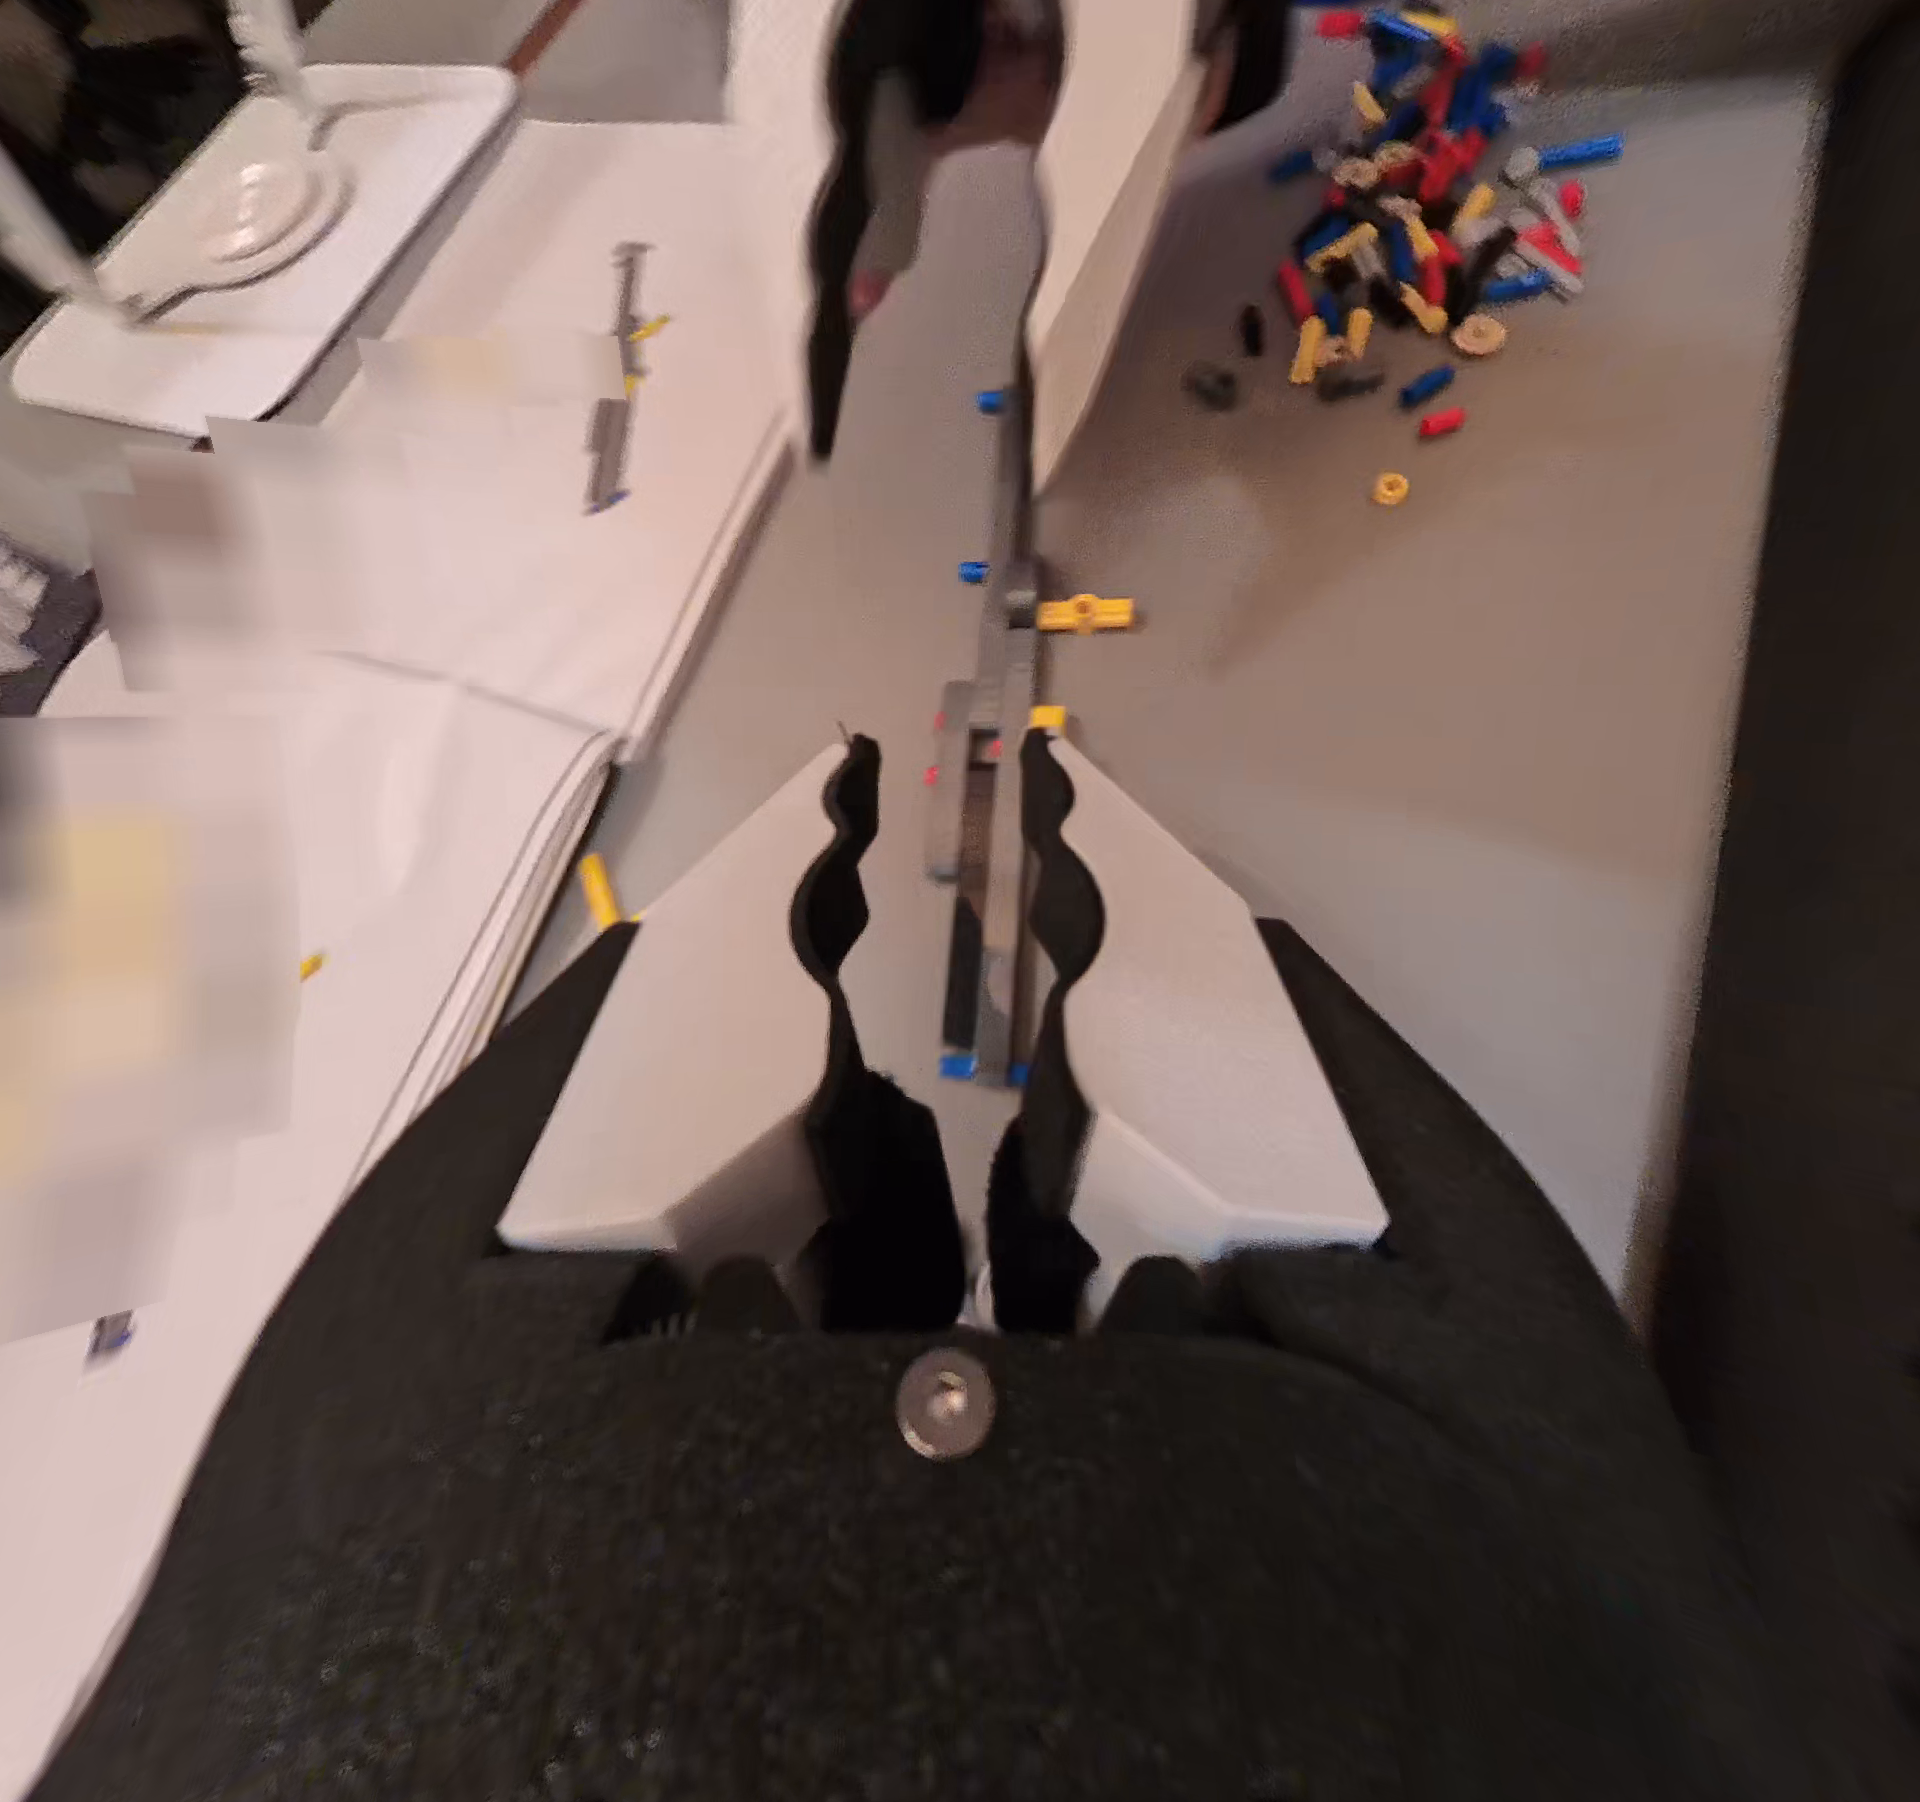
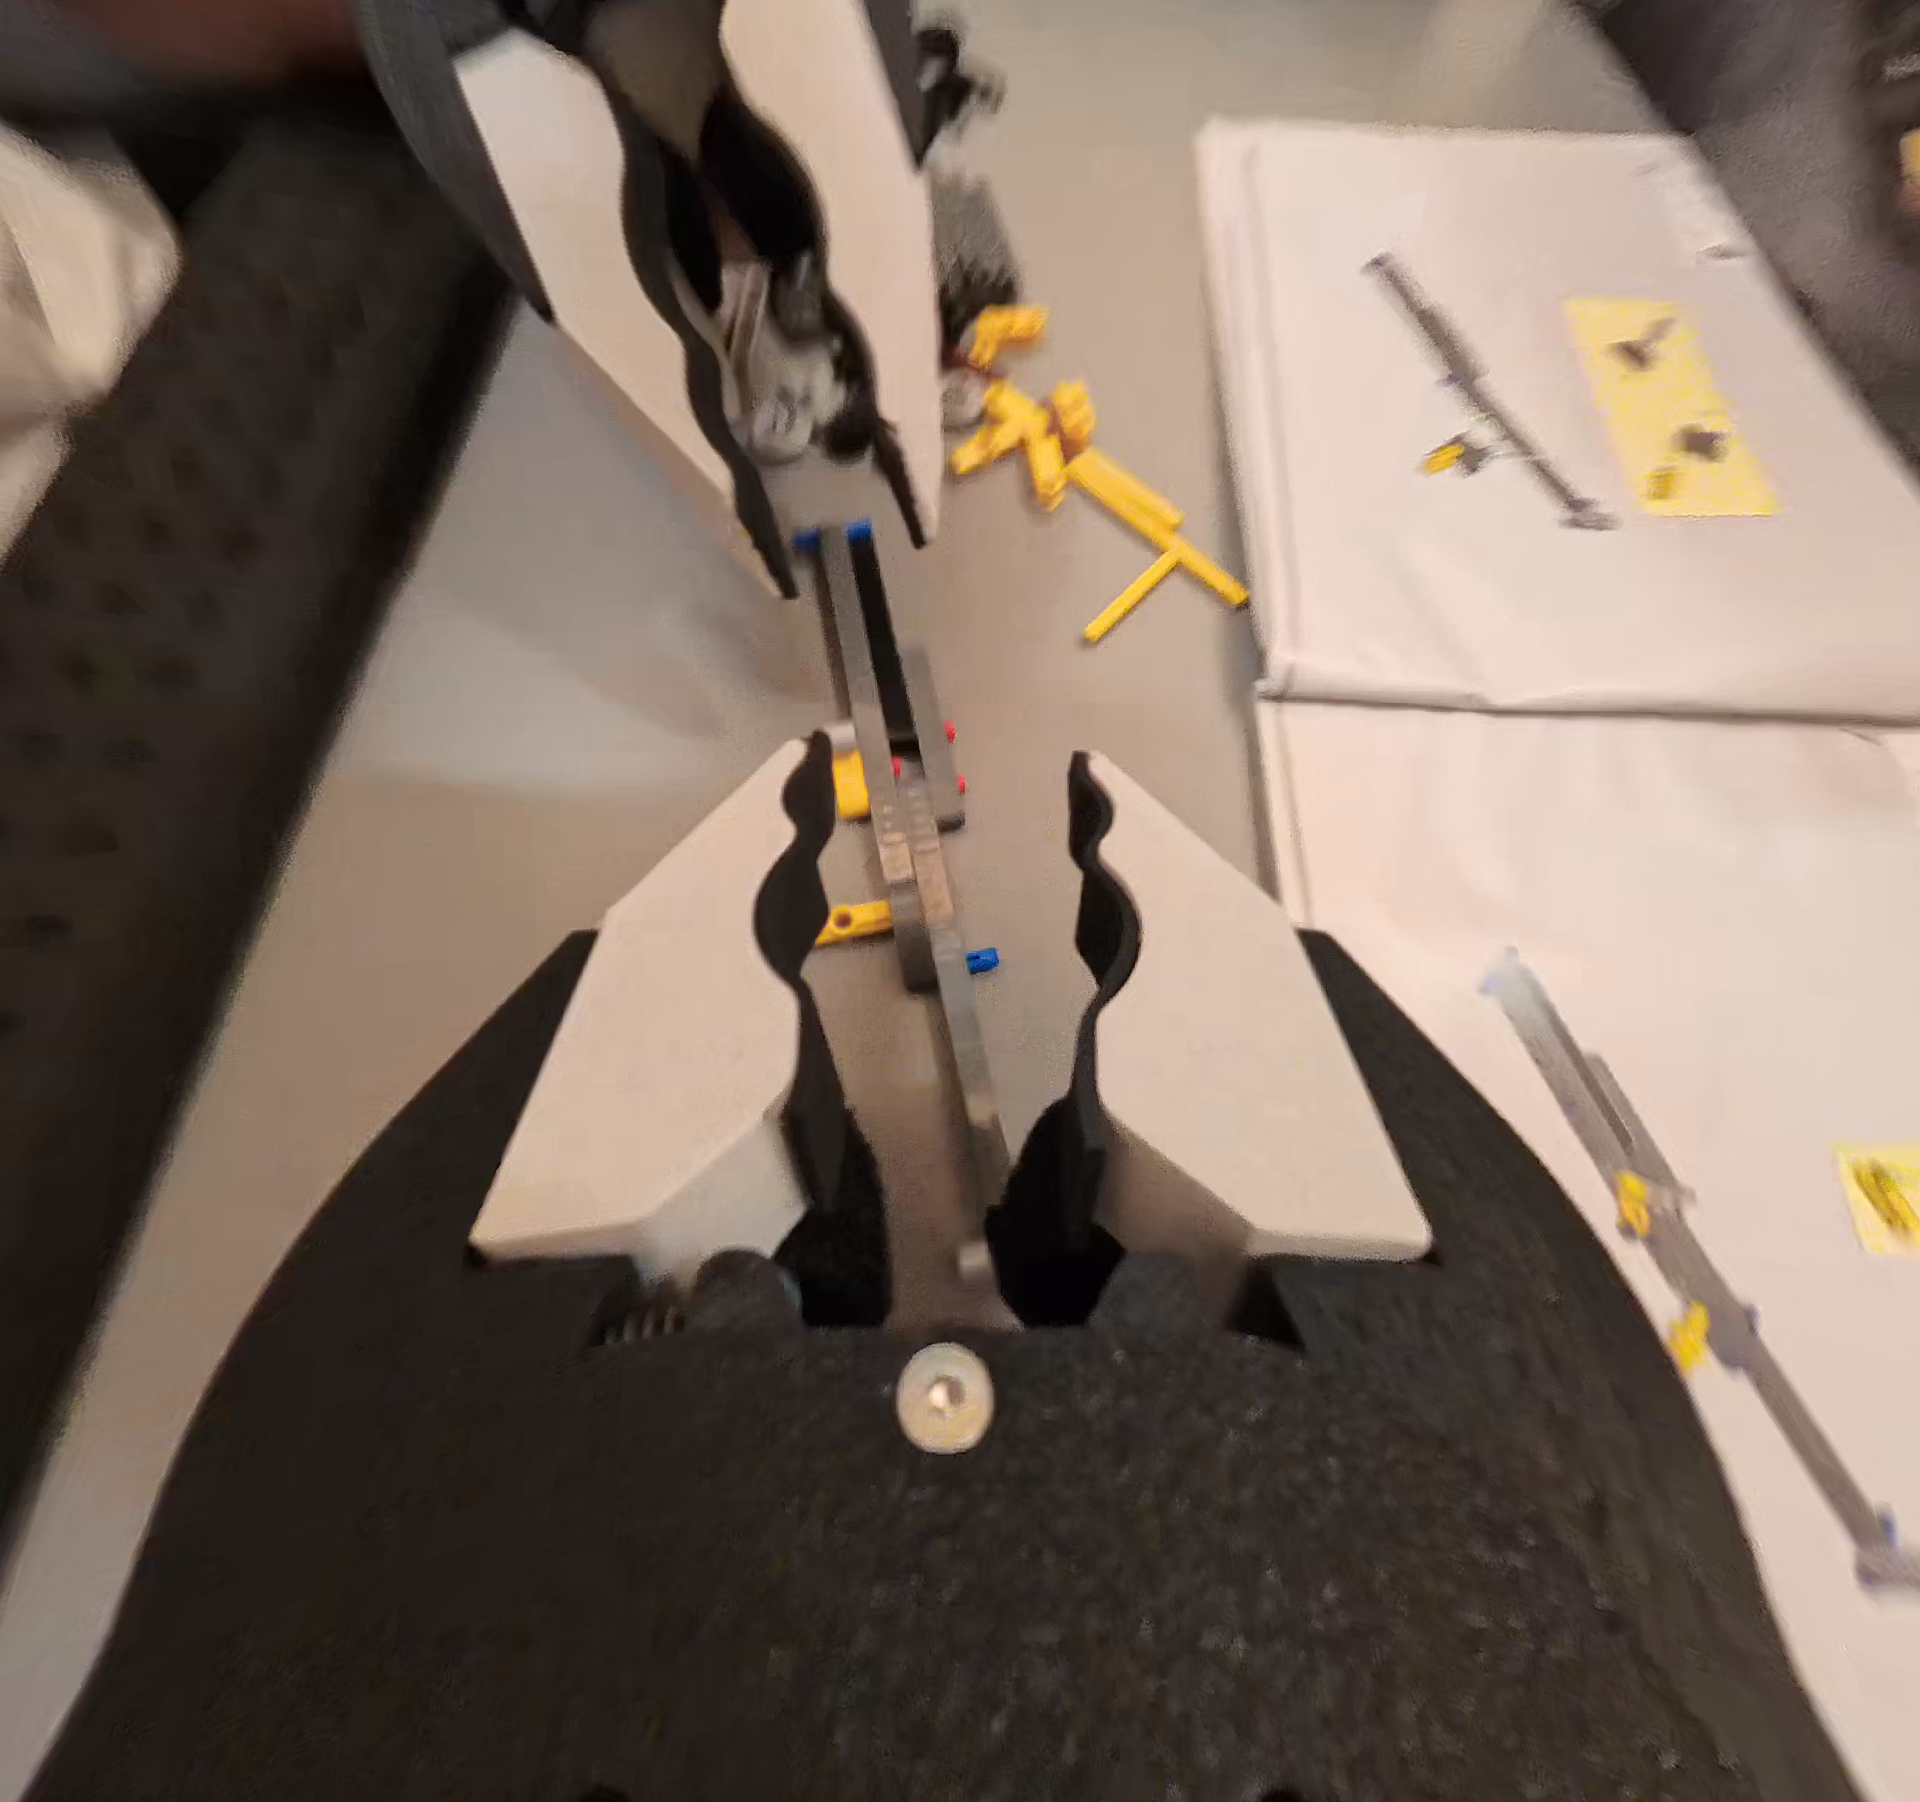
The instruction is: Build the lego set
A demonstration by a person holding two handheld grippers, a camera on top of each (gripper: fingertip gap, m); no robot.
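Built: your long grey beam assembly [image 1: 1000, 848] lies on the table, pins fitted.
Left gripper [image 1: 951, 750]: fingers spread, straddling its near end.
Right gripper [image 2: 945, 750]: fingers spread, straddling the other end.
Left: loose parts pile [image 1: 1434, 225] remains large.

You have two grippers [image 1: 951, 755] [image 2: 940, 744] on one long grey beam assembly [image 1: 987, 869], and one open instruction booklet [image 1: 416, 526] along the table's [image 1: 1351, 713] edge. One heap of loose pieces [image 1: 1439, 204] lies toward the far corner, too jumbled to count; one white tray [image 1: 270, 225] sits beyond the booklet.
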